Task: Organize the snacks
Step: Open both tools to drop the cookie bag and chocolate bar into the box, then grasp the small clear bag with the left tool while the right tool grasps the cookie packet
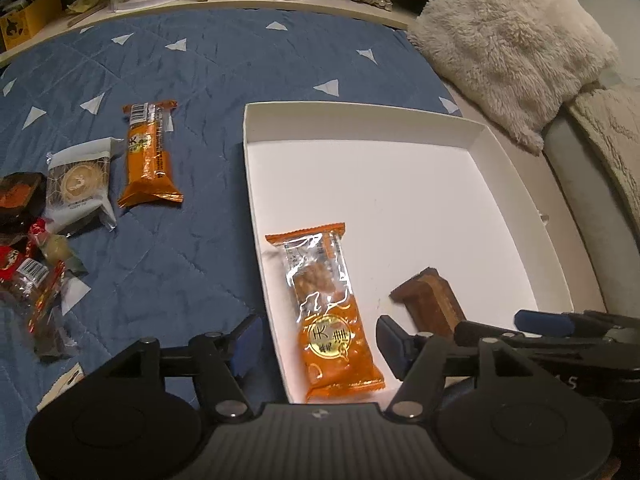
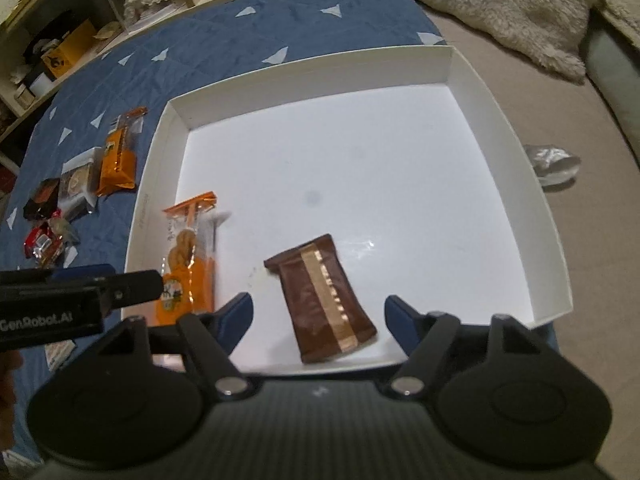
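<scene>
While two snacks already sit in the white box (image 1: 400, 128), most of the pile is still out on the blue quilted bed cover (image 1: 192, 60), so sorting is early-stage by my read.

Left to right:
- Far left on the cover: loose heap of red-and-dark wrappers (image 1: 28, 264), touching each other; can't tell individual items.
- Just beside it: round pastry in a clear pack (image 1: 80, 184), next to a dark packet (image 1: 20, 196).
- Then an orange snack bar (image 1: 150, 152), lying flat, apart from the box.
- Left gripper (image 1: 316, 344): jaws open, holding nothing, straddling the near end of a second orange snack bar (image 1: 328, 312) that lies flat inside the box along its left wall.
- Brown chocolate bar wrapper (image 2: 324, 296): flat on the box floor near the front wall, apart from the orange one.
- Right gripper (image 2: 318, 316): jaws open, empty, hovering over the brown wrapper's near end.
- Crumpled clear wrapper (image 2: 552, 164) lies outside the box, right side.

Looks like both placements are done. Next move likely: left side goes for the outside orange bar. It's flat and crinkly, so a low approach and a pinch across the narrow width. Slippery foil may slide on the cover.
</scene>
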A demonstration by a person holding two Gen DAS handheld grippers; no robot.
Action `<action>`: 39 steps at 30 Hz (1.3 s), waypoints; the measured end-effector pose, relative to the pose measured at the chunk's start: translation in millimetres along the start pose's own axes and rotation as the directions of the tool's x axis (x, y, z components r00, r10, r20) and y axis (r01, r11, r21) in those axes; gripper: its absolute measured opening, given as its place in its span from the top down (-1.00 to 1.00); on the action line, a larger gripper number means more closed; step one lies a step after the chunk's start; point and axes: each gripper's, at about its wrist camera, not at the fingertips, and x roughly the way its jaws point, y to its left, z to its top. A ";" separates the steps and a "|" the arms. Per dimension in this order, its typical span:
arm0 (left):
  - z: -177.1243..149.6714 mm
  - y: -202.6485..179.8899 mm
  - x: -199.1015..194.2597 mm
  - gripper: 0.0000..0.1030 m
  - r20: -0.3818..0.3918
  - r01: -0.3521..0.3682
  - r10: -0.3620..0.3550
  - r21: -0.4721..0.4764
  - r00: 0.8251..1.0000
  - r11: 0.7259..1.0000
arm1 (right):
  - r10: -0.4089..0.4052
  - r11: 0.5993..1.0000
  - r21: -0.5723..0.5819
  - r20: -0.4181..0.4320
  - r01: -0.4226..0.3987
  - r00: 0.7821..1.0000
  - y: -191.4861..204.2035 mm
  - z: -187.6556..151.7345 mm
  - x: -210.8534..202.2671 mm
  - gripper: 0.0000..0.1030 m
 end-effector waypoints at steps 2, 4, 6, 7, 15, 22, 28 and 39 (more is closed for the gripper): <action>-2.2 1.3 -2.3 -0.35 -0.002 -0.004 0.004 0.001 1.000 1.000 | -0.009 1.000 -0.005 0.002 0.009 1.000 -0.6 -1.7 -2.6 -0.60; -4.8 2.1 -5.4 -0.45 -0.004 -0.013 0.013 0.008 1.000 1.000 | -0.023 0.999 -0.025 0.008 0.023 1.000 1.5 -4.0 -5.4 -0.64; -7.2 3.1 -8.5 -0.58 -0.004 -0.016 0.016 0.011 1.000 1.000 | -0.027 0.999 -0.027 0.008 0.027 1.000 0.5 -5.5 -8.7 -0.70; -8.4 4.1 -10.2 -0.70 -0.005 -0.017 0.017 0.010 1.000 1.000 | -0.026 0.999 -0.025 0.007 0.026 1.000 0.4 -5.9 -10.3 -0.72; -15.9 15.6 -26.8 -1.00 0.015 -0.035 0.035 0.012 0.999 0.999 | -0.025 1.000 -0.009 0.066 0.026 0.997 2.2 -11.6 -31.5 -0.99; -19.9 40.4 -39.4 -1.00 0.026 -0.066 0.066 -0.003 0.997 0.998 | -0.023 1.000 -0.012 0.083 0.025 0.996 8.5 -14.0 -39.3 -0.99; -19.5 75.5 -50.9 -1.00 0.041 -0.108 0.109 -0.042 0.993 0.993 | 0.005 1.000 -0.029 0.106 -0.002 0.994 23.1 -13.2 -42.0 -0.99; -17.9 144.1 -74.8 -1.00 0.069 -0.181 0.189 -0.104 0.980 0.978 | 0.073 0.994 -0.086 0.135 -0.062 0.988 72.3 -8.1 -33.6 -0.99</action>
